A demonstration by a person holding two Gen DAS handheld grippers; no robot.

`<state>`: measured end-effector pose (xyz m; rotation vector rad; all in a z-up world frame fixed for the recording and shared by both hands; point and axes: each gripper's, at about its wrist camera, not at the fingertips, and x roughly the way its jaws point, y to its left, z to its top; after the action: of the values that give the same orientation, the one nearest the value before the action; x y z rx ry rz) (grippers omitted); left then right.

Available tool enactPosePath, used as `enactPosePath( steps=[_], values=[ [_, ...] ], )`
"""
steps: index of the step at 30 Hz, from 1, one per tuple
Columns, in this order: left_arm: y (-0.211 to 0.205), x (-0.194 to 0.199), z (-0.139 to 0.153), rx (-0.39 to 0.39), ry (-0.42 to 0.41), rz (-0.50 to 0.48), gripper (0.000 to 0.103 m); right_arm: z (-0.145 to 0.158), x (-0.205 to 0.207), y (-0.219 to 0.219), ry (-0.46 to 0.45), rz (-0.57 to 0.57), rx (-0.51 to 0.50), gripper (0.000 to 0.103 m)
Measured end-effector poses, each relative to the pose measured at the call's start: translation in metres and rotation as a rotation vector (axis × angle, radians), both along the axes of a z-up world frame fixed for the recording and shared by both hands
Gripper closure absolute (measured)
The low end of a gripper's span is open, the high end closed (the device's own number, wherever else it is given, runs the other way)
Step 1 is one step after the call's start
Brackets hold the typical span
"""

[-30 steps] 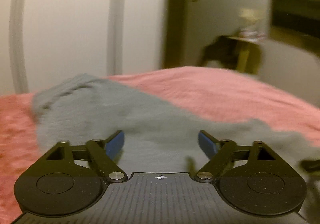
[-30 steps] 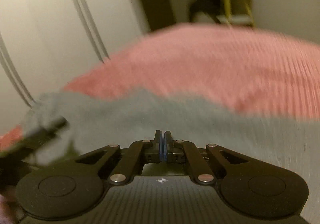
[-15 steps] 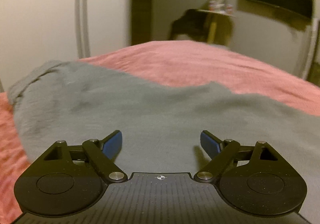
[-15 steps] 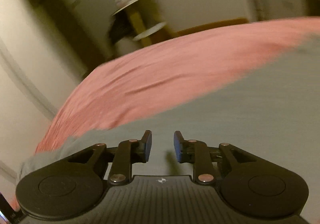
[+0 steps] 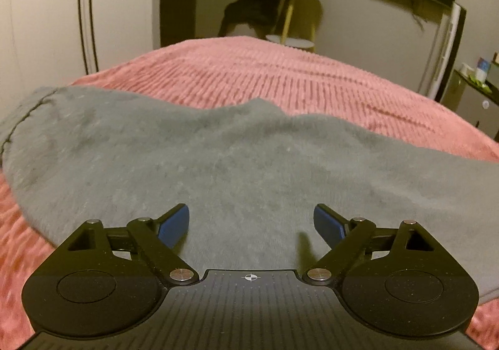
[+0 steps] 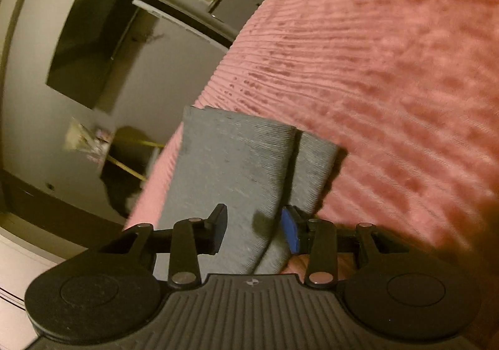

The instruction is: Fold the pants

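On the pink ribbed bedspread [image 5: 312, 81] the grey pants [image 5: 193, 156] lie spread flat, reaching from the left edge of the left wrist view across to the right, with a dark stitched seam curving along their far left end. The left gripper [image 5: 251, 225] hovers low over the broad middle of the fabric, its jaws spread wide and nothing between the blue pads [image 5: 174, 225]. In the right wrist view, which is strongly tilted, the two leg ends of the pants [image 6: 237, 162] lie side by side on the bedspread [image 6: 389, 69], one leg overlapping the other along a dark fold line. The right gripper [image 6: 254, 231] sits just over these legs with its jaws parted about halfway, the cloth running under the gap between them, not pinched; whether the pads [image 6: 290, 234] touch the fabric cannot be told. Beyond the bed stand a small wooden side table [image 5: 296, 13] with something dark draped beside it, a dark screen [image 6: 93, 41] on the wall, and pale closet doors [image 5: 46, 13]
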<state>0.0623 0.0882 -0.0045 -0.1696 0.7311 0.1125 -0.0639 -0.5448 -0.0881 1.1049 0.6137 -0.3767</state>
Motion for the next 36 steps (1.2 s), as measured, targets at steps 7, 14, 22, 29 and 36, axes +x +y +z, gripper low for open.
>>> enactPosePath(
  steps=[7, 14, 22, 29, 36],
  values=[
    [-0.025, -0.005, 0.006, 0.021, -0.008, -0.034, 0.010, -0.008, 0.027, -0.005, -0.030, 0.013, 0.024, 0.099],
    [-0.030, -0.013, 0.011, 0.003, -0.029, -0.024, 0.010, 0.027, 0.005, 0.012, -0.005, 0.032, -0.222, 0.100],
    [-0.024, -0.012, 0.009, -0.015, -0.016, 0.001, 0.010, 0.009, -0.017, -0.006, 0.067, -0.057, -0.143, 0.076],
    [-0.027, -0.010, 0.005, -0.011, -0.003, -0.017, 0.010, -0.002, -0.003, -0.026, 0.018, -0.054, -0.086, 0.056],
    [-0.025, -0.010, 0.007, -0.030, -0.010, -0.009, 0.010, 0.000, 0.023, -0.027, -0.038, -0.026, -0.084, 0.080]
  ],
)
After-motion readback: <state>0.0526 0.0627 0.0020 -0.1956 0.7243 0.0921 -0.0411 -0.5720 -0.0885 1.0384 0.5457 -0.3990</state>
